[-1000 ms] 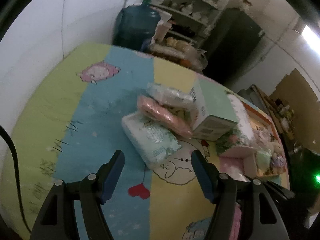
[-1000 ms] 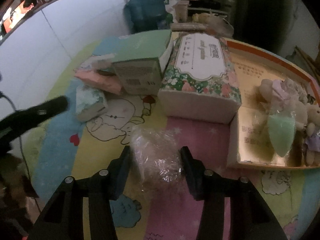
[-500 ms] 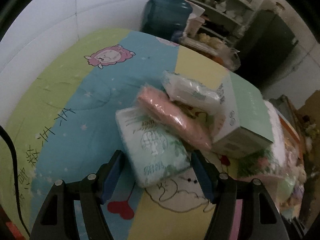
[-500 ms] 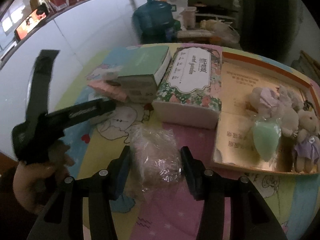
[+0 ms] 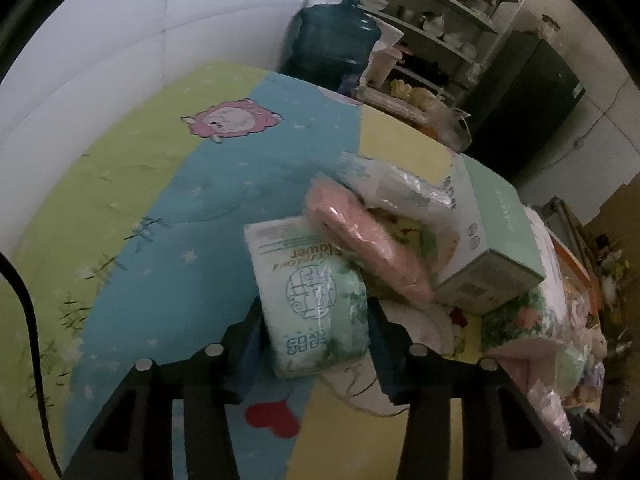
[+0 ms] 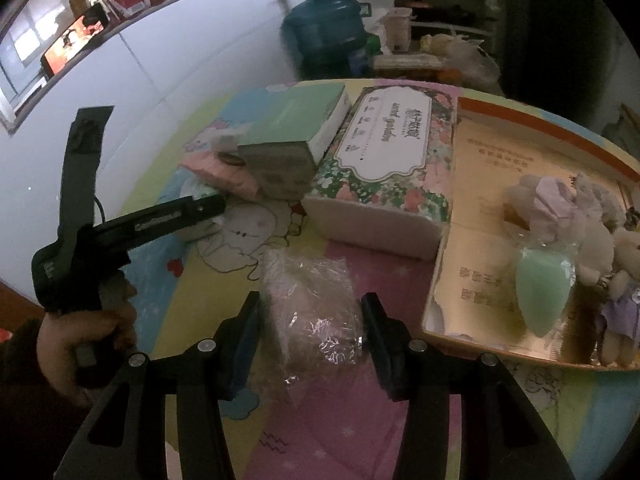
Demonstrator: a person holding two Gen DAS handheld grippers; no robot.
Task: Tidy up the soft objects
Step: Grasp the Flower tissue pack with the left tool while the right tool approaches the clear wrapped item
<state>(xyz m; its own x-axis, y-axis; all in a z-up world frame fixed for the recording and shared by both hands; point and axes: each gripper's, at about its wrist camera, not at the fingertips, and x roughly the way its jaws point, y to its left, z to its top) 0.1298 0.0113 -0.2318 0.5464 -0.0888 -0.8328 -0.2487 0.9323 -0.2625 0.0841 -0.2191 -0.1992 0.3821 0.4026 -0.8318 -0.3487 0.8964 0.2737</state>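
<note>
The step in hand looks like a pickup. At lower centre of the left wrist view, the left gripper is closing its jaws around the green tissue pack, which sits between them on the mat and leans against the pink pack. In the right wrist view, at lower centre, the right gripper clasps a clear bag, about half open. At right lies the tray of soft toys. Next, probably: finish the squeeze, lift clear of the pink pack.
</note>
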